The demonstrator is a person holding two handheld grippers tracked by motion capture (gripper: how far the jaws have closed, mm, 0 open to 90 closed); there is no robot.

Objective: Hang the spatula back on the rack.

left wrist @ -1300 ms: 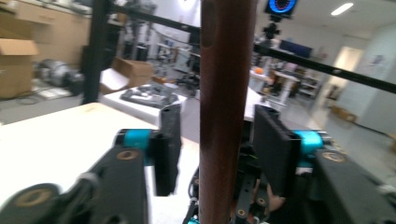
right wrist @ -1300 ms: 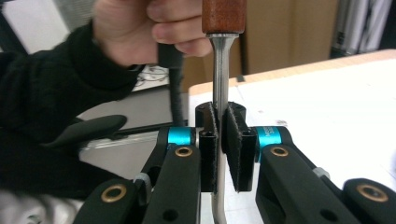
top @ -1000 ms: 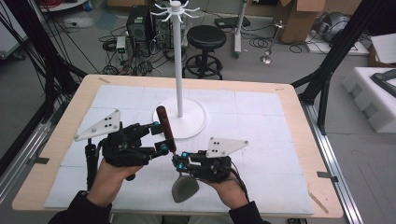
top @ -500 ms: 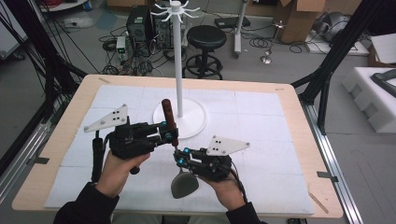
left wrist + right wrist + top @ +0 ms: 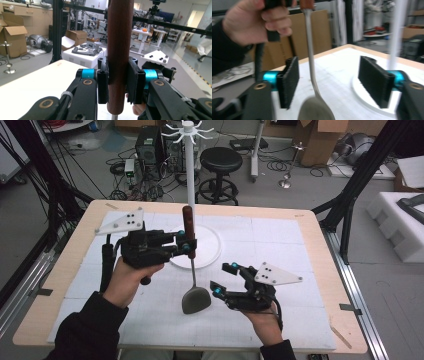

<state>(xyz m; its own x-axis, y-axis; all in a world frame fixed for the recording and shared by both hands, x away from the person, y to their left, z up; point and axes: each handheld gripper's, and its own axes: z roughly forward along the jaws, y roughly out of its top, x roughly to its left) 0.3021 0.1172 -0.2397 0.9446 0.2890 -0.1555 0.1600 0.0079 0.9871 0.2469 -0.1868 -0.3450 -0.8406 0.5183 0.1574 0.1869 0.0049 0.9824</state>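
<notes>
Left claw (image 5: 187, 241) clamping spatula (image 5: 194, 295) handle, blade hanging beside opened right claw (image 5: 223, 278)

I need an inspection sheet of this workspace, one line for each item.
Surface: wooden table with a white gridded mat.
Job's things: spatula with a brown wooden handle, hanging upright above the mat; white hook stand on a round base behind it.
Clutter: nothing seen on the mat.
Grippers: left gripper clamps the spatula handle; right gripper has just been opening, its pads apart from the metal shaft.
Cables: black cable hangs from the left gripper; loose cables on the floor behind.
Surroundings: black stool, cardboard boxes, white foam block.
</notes>
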